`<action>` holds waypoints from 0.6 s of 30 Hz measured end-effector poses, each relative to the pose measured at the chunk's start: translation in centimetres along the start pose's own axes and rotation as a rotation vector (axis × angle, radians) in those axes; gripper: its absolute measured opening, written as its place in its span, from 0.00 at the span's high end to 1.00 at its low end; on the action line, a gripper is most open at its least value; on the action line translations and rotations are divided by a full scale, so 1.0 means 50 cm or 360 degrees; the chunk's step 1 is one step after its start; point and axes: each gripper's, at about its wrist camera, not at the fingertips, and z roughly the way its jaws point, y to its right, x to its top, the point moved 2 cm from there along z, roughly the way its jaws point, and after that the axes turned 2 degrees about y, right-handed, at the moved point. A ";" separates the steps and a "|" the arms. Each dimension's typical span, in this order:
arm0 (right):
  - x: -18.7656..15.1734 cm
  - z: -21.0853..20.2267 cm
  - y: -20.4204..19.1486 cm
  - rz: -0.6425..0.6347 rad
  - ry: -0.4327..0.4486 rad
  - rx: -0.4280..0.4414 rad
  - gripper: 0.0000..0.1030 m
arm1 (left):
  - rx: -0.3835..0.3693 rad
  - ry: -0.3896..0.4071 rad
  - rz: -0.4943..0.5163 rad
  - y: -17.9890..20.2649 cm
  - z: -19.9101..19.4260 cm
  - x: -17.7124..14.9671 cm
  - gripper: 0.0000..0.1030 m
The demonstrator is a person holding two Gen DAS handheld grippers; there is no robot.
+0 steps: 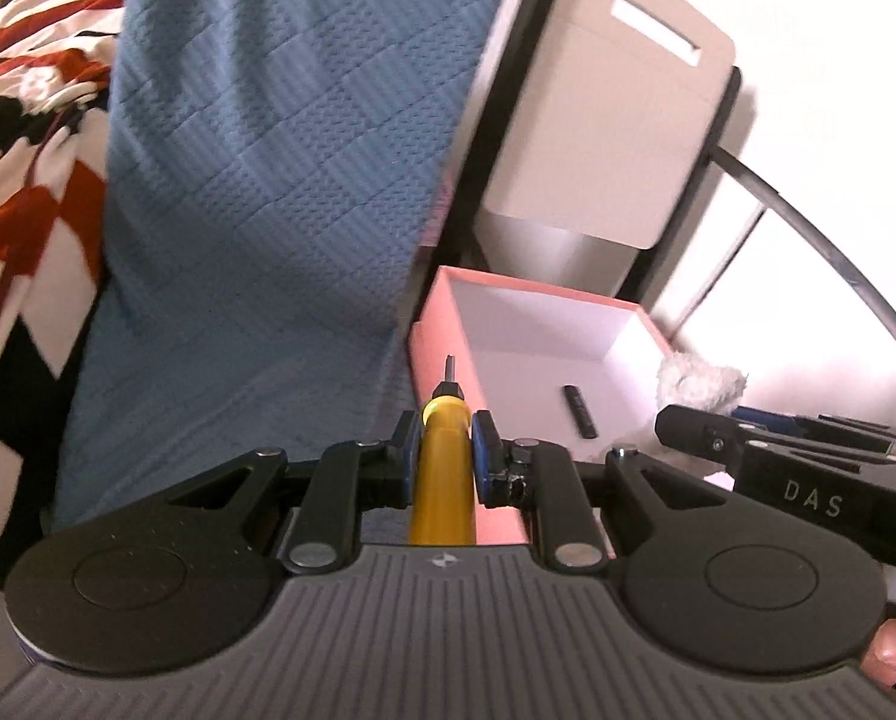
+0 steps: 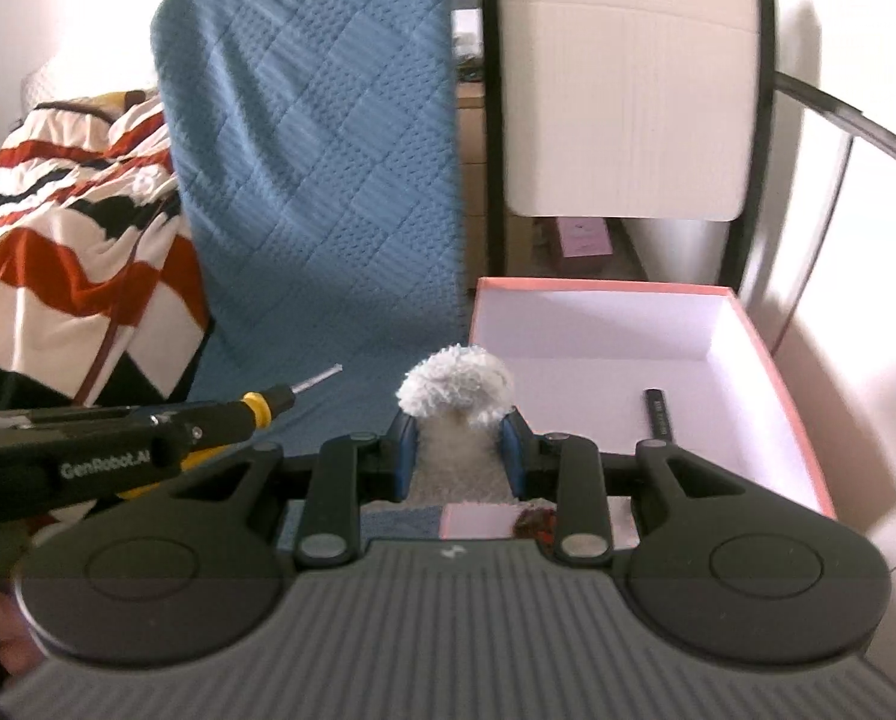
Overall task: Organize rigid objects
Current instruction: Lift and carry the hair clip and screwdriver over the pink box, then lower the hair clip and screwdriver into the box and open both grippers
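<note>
My left gripper (image 1: 444,441) is shut on a yellow-handled screwdriver (image 1: 441,468), its metal tip pointing at the near left wall of a pink box (image 1: 441,324) with a white inside. It also shows in the right wrist view (image 2: 261,405) at the left. My right gripper (image 2: 457,441) is shut on a white fluffy toy (image 2: 457,387), held at the pink box's (image 2: 802,420) left edge. The toy shows in the left wrist view (image 1: 700,384) too. A small black stick (image 2: 659,411) lies on the box floor, also in the left wrist view (image 1: 580,411).
A blue quilted cover (image 2: 327,150) drapes a chair left of the box. A beige chair back (image 2: 628,90) stands behind the box. A red, white and black blanket (image 2: 69,210) lies at the far left. A curved metal rail (image 2: 856,114) runs at the right.
</note>
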 end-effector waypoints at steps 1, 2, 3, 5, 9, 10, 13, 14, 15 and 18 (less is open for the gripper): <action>-0.001 -0.005 0.012 0.0014 -0.0005 -0.0018 0.68 | -0.0022 -0.0005 0.0007 0.013 0.001 -0.001 0.80; -0.003 -0.009 0.022 0.0031 -0.0009 -0.0033 0.68 | -0.0042 -0.0012 0.0017 0.024 0.003 -0.003 0.80; -0.004 -0.014 0.036 0.0051 -0.0012 -0.0051 0.68 | -0.0059 -0.0019 0.0034 0.037 0.005 -0.005 0.80; -0.007 -0.023 0.056 0.0073 -0.0007 -0.0089 0.68 | -0.0090 -0.0029 0.0070 0.065 0.009 -0.008 0.80; -0.015 -0.042 0.091 0.0127 0.0006 -0.0158 0.68 | -0.0157 -0.0037 0.0131 0.118 0.022 -0.011 0.80; -0.017 -0.046 0.098 0.0132 0.0006 -0.0173 0.68 | -0.0172 -0.0039 0.0147 0.131 0.026 -0.011 0.80; -0.026 -0.052 0.116 0.0156 -0.0002 -0.0201 0.68 | -0.0208 -0.0047 0.0176 0.161 0.041 -0.014 0.80; -0.029 -0.053 0.119 0.0164 -0.0004 -0.0207 0.68 | -0.0218 -0.0054 0.0182 0.170 0.048 -0.014 0.80; -0.031 -0.053 0.126 0.0173 -0.0008 -0.0215 0.68 | -0.0225 -0.0061 0.0185 0.178 0.055 -0.015 0.80; -0.036 -0.048 0.146 0.0200 -0.0024 -0.0231 0.68 | -0.0244 -0.0093 0.0181 0.190 0.079 -0.015 0.80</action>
